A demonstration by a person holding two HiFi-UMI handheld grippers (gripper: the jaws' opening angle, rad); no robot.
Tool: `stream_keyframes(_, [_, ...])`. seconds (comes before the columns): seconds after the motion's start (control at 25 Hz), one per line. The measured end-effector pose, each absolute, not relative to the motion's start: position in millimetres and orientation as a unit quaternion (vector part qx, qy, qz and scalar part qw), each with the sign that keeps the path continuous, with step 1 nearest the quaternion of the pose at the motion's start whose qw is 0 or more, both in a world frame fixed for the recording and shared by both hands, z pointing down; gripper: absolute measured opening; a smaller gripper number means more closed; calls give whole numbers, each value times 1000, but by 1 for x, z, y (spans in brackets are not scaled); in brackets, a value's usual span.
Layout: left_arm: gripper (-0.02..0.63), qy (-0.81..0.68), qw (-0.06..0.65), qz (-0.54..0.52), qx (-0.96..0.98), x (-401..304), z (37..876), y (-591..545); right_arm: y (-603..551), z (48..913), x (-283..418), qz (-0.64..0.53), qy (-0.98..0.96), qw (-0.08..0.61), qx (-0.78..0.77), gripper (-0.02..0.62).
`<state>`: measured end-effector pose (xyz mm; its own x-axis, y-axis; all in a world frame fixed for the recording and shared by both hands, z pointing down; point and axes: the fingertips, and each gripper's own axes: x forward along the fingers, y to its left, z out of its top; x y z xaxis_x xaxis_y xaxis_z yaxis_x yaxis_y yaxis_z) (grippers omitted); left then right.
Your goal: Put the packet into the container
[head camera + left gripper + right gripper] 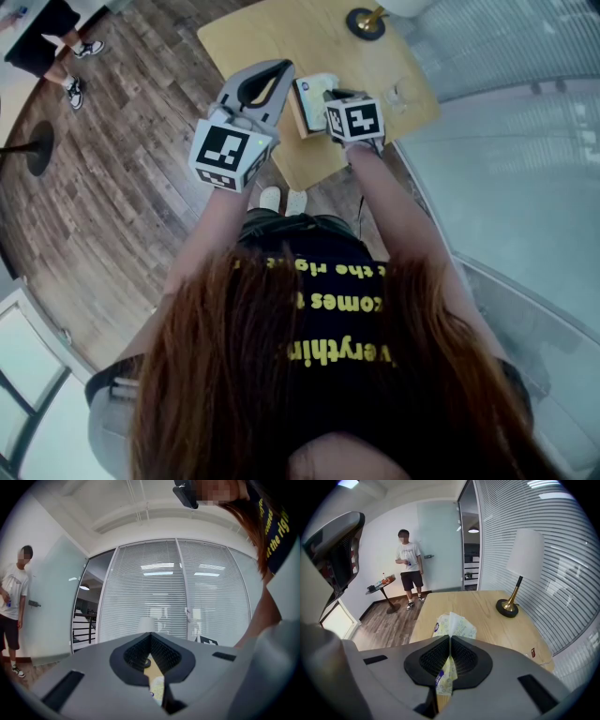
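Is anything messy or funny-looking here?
Only the packet. The right claw pinches it by one part, so it looks scrunched and sticks out crooked above the table. Nothing looks spilled or broken.

Cannot see lower part of packet [454, 625], pinched inside right gripper [449, 638] jaws — cannot read its print. Shade of lamp [366, 21] cropped at top, head view.

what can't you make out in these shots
- Container inside: head view, covered by the right gripper and its cube.
- Packet print: right gripper view, too small to read.
- Under the left gripper: left gripper view, only a sliver shows past its shut jaws.
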<state>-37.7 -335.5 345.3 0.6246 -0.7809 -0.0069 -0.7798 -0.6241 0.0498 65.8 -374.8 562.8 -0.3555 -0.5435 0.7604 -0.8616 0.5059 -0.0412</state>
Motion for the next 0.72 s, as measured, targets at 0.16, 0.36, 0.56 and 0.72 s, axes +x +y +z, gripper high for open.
stream_keyframes(0.16, [1,-432,22,-12,901,-37,346,-336,-376,567,65,231,-789,360,442,26])
stream_keyframes(0.36, [1,-435,15,-19,900,-37,343,-339,-375,574,64,246,-786,363,436,28])
stream_keyframes(0.56, [0,-438,17,-17,899,-38,344,-341,-373,581,60,267,-788,358,424,49])
stream_keyframes(0.72, [0,-440,15,-16,898,-35,347,-344,-375,587,65,270,-786,357,428,101])
